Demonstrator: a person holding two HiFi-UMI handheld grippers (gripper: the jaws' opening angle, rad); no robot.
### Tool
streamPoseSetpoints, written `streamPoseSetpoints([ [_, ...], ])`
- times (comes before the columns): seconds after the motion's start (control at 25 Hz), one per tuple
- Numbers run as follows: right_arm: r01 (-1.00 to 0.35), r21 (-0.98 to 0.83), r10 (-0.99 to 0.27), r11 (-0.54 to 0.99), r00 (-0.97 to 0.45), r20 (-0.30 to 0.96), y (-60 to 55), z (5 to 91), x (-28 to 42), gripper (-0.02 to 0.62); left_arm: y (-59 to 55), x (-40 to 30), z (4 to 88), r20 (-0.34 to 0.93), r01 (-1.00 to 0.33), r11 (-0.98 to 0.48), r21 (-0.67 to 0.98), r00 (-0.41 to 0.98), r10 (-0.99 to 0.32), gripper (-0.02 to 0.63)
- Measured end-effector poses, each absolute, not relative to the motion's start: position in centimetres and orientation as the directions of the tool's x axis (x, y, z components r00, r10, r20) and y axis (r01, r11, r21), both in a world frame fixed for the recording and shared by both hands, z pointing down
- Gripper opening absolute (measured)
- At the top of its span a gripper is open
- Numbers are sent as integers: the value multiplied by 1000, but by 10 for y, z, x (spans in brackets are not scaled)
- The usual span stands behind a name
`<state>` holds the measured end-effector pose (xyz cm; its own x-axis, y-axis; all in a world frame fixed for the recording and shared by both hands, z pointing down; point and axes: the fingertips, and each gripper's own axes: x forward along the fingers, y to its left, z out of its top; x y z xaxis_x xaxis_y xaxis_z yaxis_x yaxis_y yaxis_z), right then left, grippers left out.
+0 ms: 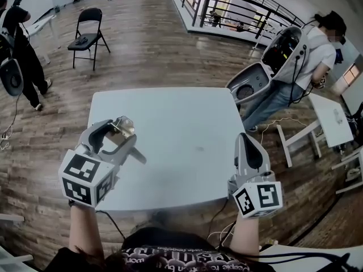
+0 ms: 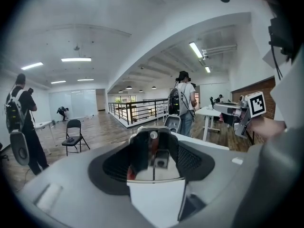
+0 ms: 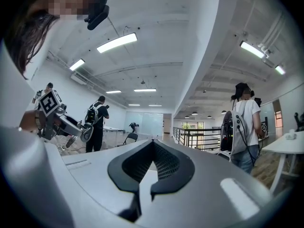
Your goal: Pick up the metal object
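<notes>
In the head view my left gripper is raised over the left part of the white table, shut on a small shiny metal object at its tips. The left gripper view shows that metal object clamped between the two dark pads, tilted up toward the room. My right gripper hovers over the table's right edge. In the right gripper view its jaws are closed together with nothing between them.
A black folding chair stands beyond the table on the wooden floor. A person with a backpack rig stands at the back right near a white desk. Another person is at the far left.
</notes>
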<state>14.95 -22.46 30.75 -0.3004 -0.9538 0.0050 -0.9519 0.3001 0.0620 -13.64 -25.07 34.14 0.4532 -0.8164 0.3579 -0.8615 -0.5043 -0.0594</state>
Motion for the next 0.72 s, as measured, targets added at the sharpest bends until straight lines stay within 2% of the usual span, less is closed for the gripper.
streamPoseSetpoints([
  [0.72,-953,72,-956,293,-294,2,-224,302,156,9,-254,-137,348,375,-868,-493,-49,442,-815,288],
])
